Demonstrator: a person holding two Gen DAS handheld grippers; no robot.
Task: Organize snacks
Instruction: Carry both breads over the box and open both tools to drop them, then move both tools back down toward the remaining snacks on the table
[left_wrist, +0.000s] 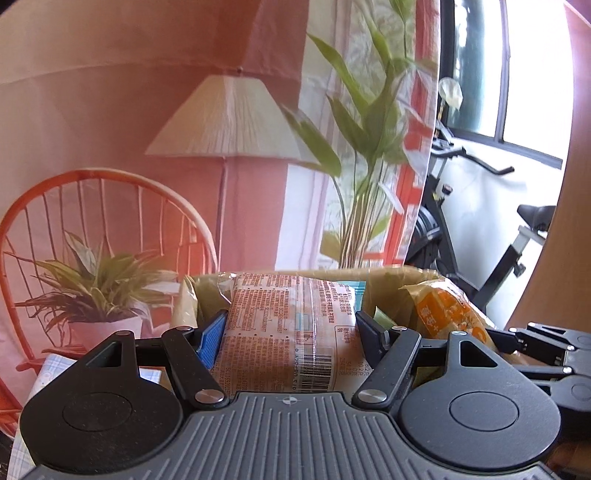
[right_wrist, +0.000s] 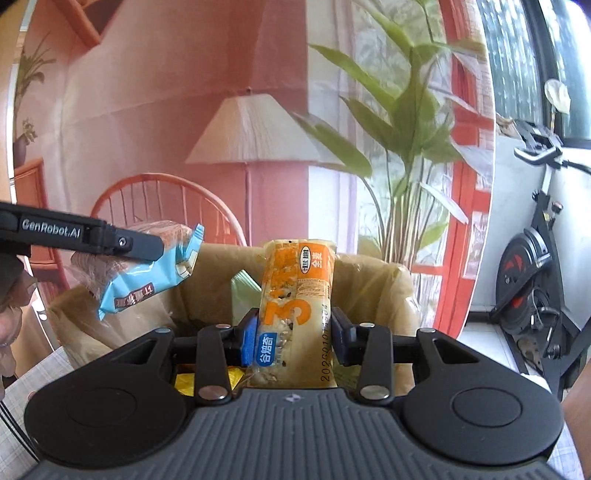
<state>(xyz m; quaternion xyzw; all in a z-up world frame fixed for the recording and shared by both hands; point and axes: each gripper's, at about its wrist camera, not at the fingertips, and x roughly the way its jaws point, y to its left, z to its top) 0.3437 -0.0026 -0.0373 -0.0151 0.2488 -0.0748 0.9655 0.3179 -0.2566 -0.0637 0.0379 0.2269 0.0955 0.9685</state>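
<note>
Left wrist view: our left gripper (left_wrist: 291, 328) clamps a wide blue-ended snack pack (left_wrist: 284, 332) over the lined cardboard box (left_wrist: 388, 288). Beside it, our right gripper (right_wrist: 293, 338) pinches an orange snack bar (right_wrist: 295, 314) upright, above the same box (right_wrist: 373, 280).

A home corner dressed up with a backdrop

An exercise bike (right_wrist: 532, 266) is standing by the window (left_wrist: 491, 70), beside a printed living-room backdrop (right_wrist: 229, 122).
</note>
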